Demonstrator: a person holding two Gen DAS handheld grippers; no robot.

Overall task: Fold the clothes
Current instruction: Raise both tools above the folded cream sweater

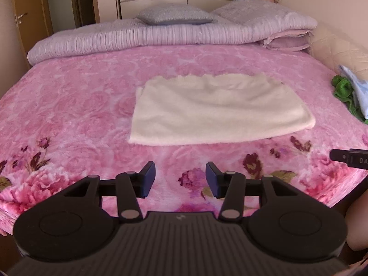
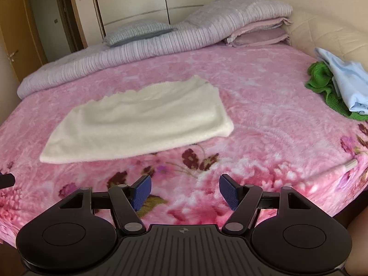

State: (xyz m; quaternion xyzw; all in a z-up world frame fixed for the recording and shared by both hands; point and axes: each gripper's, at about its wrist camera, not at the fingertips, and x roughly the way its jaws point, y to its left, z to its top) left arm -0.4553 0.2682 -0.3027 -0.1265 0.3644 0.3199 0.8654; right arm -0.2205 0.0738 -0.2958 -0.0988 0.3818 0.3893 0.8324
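Observation:
A cream knitted garment (image 1: 218, 110) lies folded into a flat rectangle in the middle of the pink floral bed (image 1: 80, 105). The same garment (image 2: 142, 119) shows left of centre in the right wrist view. My left gripper (image 1: 180, 179) is open above the blanket near the bed's front edge, well short of the garment, with nothing between its blue pads. My right gripper (image 2: 185, 192) is open too, hanging over the floral border (image 2: 253, 172) to the right of the garment's near corner. The right gripper's tip (image 1: 347, 157) pokes into the left wrist view at the right edge.
A green knit (image 2: 322, 85) and a light blue garment (image 2: 345, 80) lie piled at the bed's right edge. A rolled lilac duvet (image 1: 138, 39) and pillows (image 1: 174, 15) line the far side. A wardrobe (image 2: 138, 0) and a door (image 1: 23, 23) stand beyond.

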